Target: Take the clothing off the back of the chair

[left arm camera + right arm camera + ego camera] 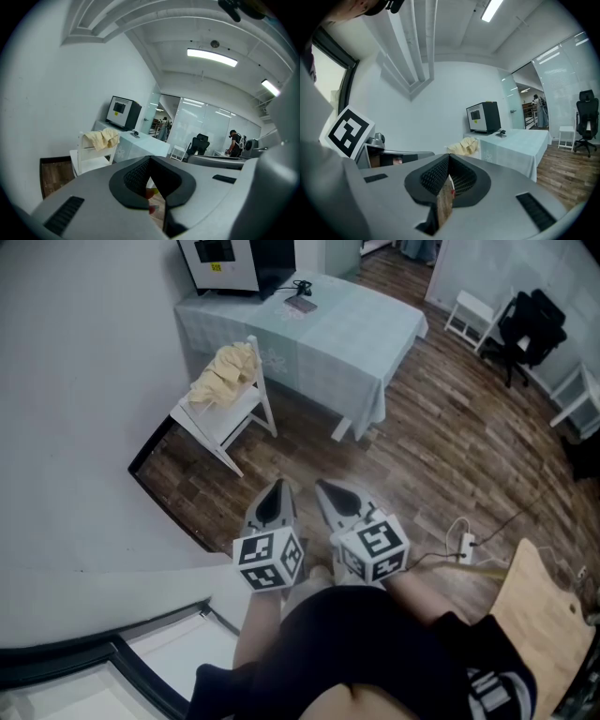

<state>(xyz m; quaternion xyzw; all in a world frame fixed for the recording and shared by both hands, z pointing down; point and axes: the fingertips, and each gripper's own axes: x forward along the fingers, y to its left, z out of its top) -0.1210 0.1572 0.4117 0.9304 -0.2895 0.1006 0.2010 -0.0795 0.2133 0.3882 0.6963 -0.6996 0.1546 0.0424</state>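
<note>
A pale yellow garment [225, 374] hangs over the back of a white chair [225, 418], which stands by the wall next to a cloth-covered table [337, 334]. Both grippers are held side by side over the wooden floor, well short of the chair and pointing toward it. The left gripper [278, 486] is shut with nothing between its jaws, and the right gripper [323, 488] is shut and empty too. In the left gripper view the garment [101, 138] shows far beyond the left gripper [150, 161]. In the right gripper view the garment [464, 146] lies beyond the right gripper [449, 159].
A black-and-white box appliance [234, 263] and small items sit on the table. A black office chair [530, 329] and white stools [469, 315] stand at the far right. A power strip with cable [466, 542] and a wooden board [539, 615] lie near my right. A white wall runs along the left.
</note>
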